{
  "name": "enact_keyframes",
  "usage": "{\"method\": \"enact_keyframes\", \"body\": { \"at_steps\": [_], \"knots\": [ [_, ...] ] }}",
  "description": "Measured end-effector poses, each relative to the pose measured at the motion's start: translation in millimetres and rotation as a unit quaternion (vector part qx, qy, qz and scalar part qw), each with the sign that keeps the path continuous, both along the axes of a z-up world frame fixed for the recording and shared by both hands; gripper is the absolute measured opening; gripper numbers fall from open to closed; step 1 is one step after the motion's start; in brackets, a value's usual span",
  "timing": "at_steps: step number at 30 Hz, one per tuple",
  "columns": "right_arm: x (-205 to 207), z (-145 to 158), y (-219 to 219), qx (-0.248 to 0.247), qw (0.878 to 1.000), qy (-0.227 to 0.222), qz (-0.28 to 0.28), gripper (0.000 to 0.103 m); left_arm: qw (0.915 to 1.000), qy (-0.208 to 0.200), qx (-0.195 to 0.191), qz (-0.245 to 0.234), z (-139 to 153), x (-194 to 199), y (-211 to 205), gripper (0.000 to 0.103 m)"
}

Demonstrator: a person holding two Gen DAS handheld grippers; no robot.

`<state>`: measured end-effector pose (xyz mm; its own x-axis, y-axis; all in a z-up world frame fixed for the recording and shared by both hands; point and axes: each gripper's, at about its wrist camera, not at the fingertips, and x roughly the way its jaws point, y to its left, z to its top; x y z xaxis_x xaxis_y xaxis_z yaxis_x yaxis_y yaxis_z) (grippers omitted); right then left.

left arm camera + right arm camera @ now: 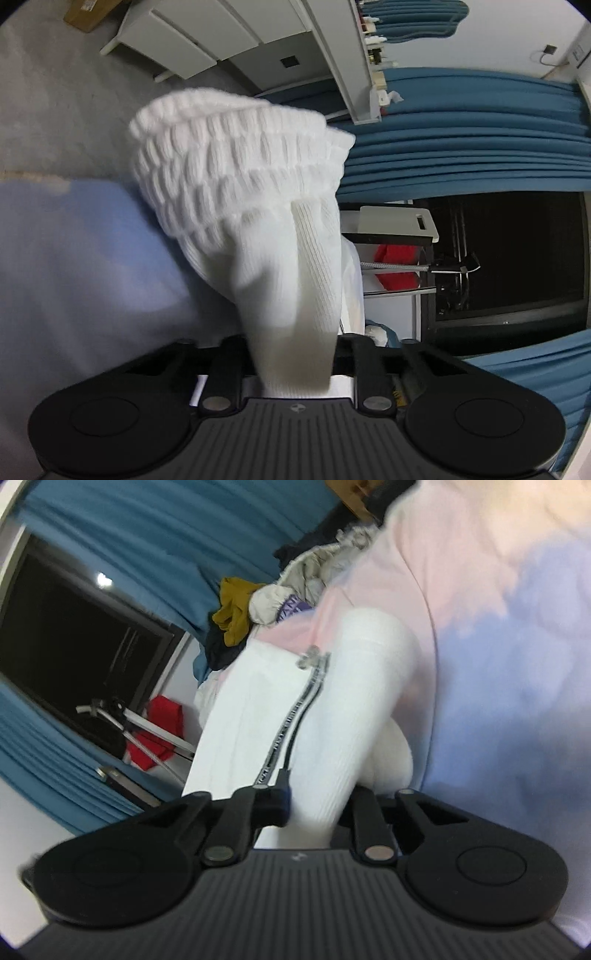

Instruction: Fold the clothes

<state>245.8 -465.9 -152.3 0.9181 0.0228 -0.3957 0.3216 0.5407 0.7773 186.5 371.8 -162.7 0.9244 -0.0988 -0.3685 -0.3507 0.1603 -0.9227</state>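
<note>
Both tools pinch 1 white sock (258, 192) held up over the bed (74, 258), left tool (295, 365) and right tool (317, 808) at separate ends, so I'd judge it mid-fold, wanting ends brought together.

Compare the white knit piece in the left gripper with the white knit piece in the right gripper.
The left gripper holds a white sock whose far end is bunched into thick ribbed folds. The right gripper holds a white ribbed piece that runs smooth and straight. The left one hangs clear above the blue sheet; the right one lies against a white garment with a black striped tape. Both are white, ribbed and clamped between closed fingers.
</note>
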Motion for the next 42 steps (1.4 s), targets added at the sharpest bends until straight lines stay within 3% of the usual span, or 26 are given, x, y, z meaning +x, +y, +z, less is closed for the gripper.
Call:
{"method": "enact_keyframes", "body": {
  "at_steps": [4,9,13,17,19,21,22,28,31,35,39,42],
  "knots": [
    [-20.3,27.0,0.9,0.014,1.000,-0.021,-0.015,0.013,0.9993,0.003,0.034,-0.014,28.5,-22.7,3.7,0.012],
    [-63.3,40.0,-5.5,0.052,0.998,-0.019,-0.027,0.013,0.9967,0.006,0.075,-0.031,64.0,-51.1,8.4,0.011],
    [-99.1,32.2,-19.5,0.092,0.995,0.023,-0.035,0.012,0.9930,0.009,0.109,-0.045,92.5,-74.1,12.2,0.011],
    [-131.8,25.7,-26.2,0.126,0.990,0.039,-0.040,0.012,0.9845,0.028,0.150,-0.086,115.7,-125.9,12.8,0.011],
    [-147.8,24.1,-27.9,0.143,0.988,0.033,-0.044,0.012,0.9813,0.034,0.161,-0.100,115.2,-151.5,11.9,0.011],
    [-155.4,29.7,-25.2,0.125,0.991,0.028,-0.039,0.012,0.9775,0.046,0.171,-0.114,108.5,-172.2,10.9,0.012],
    [-156.0,30.8,-24.5,0.113,0.992,0.035,-0.037,0.012,0.9758,0.052,0.174,-0.121,102.8,-180.2,10.4,0.012],
    [-150.8,-8.1,-38.0,0.146,0.983,0.099,-0.046,0.012,0.9710,0.075,0.184,-0.133,65.5,-217.7,-0.2,0.016],
    [-152.1,-23.9,-41.6,0.169,0.979,0.107,-0.050,0.012,0.9665,0.097,0.199,-0.130,62.8,-226.4,-7.5,0.025],
    [-147.3,-20.7,-40.1,0.135,0.984,0.112,-0.036,0.012,0.9625,0.115,0.211,-0.125,69.7,-245.5,-12.0,0.043],
    [-148.1,-20.3,-40.5,0.129,0.985,0.113,-0.034,0.012,0.9558,0.123,0.241,-0.115,94.0,-266.8,-14.9,0.052],
    [-146.6,-18.4,-41.3,0.126,0.985,0.115,-0.033,0.012,0.9438,0.129,0.283,-0.111,121.2,-278.0,-25.6,0.056]
  ]
}}
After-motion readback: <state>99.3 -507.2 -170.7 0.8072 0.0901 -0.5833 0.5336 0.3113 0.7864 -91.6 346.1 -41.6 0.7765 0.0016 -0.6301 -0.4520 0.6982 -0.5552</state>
